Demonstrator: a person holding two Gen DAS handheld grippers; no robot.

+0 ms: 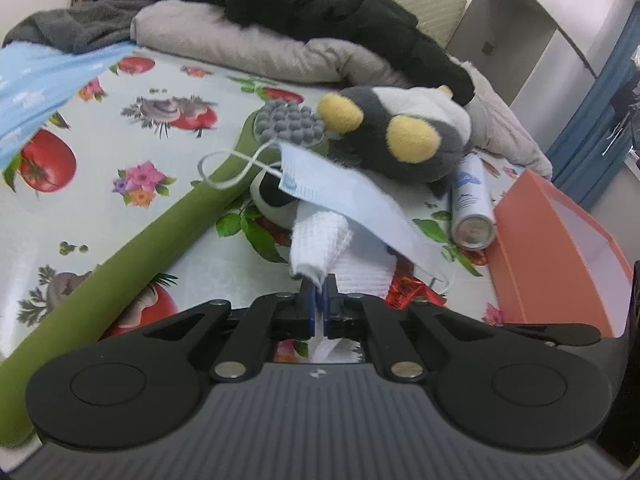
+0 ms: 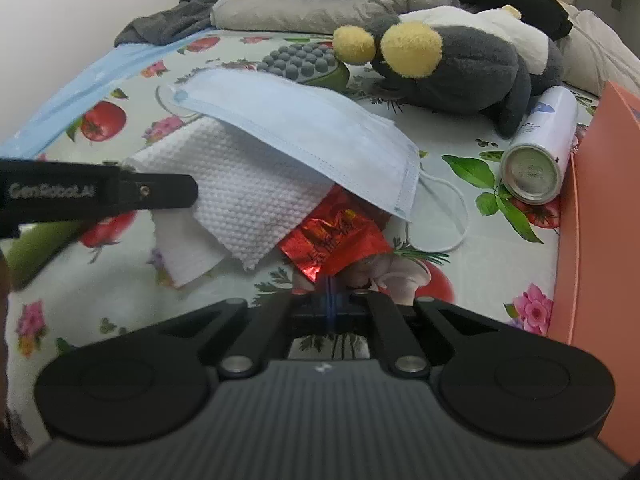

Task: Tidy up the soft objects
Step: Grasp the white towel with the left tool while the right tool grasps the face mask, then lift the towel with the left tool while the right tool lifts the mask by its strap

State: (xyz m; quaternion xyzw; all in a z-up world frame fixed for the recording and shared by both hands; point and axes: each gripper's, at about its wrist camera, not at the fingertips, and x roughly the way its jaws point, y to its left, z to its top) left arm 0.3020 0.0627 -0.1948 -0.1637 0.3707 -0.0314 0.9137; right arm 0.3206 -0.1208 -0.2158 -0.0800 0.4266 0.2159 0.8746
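My left gripper (image 1: pixel 319 285) is shut on a corner of the white waffle cloth (image 1: pixel 320 240), which bunches up between the blue pads. A light blue face mask (image 1: pixel 348 196) lies across the cloth. Behind it a grey, white and yellow plush toy (image 1: pixel 400 132) rests on the bed. In the right wrist view my right gripper (image 2: pixel 330 283) is shut on the lower edge of a red foil wrapper (image 2: pixel 336 236), which is tucked under the cloth (image 2: pixel 240 196) and mask (image 2: pixel 304 128). The left gripper's finger (image 2: pixel 172 192) reaches the cloth from the left.
A green massage stick (image 1: pixel 160 232) with a grey knobbed head lies diagonally at left. A white spray can (image 2: pixel 536 148) lies beside an orange box (image 2: pixel 600 220) at right. Grey pillow (image 1: pixel 240 44), black clothing (image 1: pixel 320 8) and a blue sheet (image 1: pixel 40 84) crowd the back.
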